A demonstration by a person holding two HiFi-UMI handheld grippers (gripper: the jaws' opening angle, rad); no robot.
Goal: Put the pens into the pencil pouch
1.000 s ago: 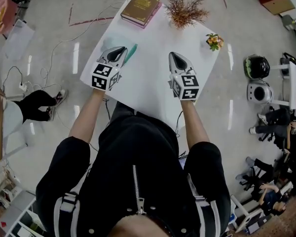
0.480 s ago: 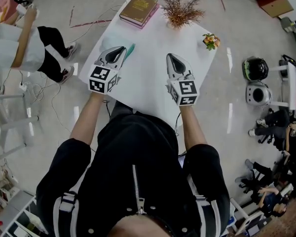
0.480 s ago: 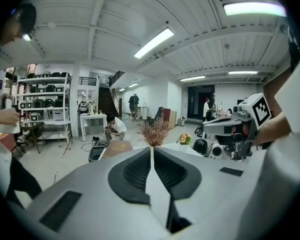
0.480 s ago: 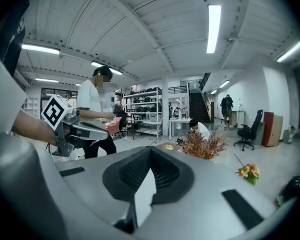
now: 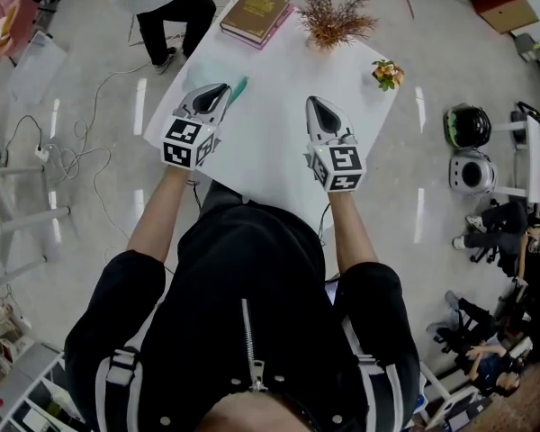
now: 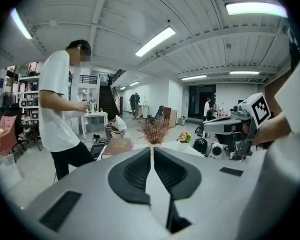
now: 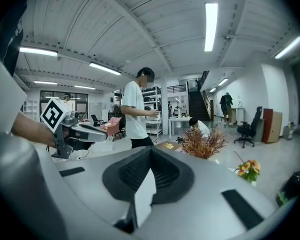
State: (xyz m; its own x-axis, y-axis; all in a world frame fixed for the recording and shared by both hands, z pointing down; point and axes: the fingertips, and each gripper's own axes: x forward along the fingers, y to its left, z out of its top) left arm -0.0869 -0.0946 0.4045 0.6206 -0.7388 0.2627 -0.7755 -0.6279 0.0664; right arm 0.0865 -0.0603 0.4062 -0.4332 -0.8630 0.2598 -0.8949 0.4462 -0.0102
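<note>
The left gripper (image 5: 221, 90) and right gripper (image 5: 314, 103) are hovering, jaws closed and empty; the left jaws should be opening before lowering astride the green pen (image 5: 238, 88) near the worktop's (image 5: 270, 147) left edge.

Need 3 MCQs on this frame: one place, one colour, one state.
1. Where on the table is the book? A near right corner; B far left corner; C centre.
2. Colour of the pen by the left tongs? A red; B black; C teal.
3. State of the left and right tongs? A both shut, empty; B both wide open; C left grips the pen.
Answers: 1 B, the head view shows the book at the far left corner. 2 C, its shaft shows teal. 3 A, each gripper view shows its tongs closed with nothing between.
</note>
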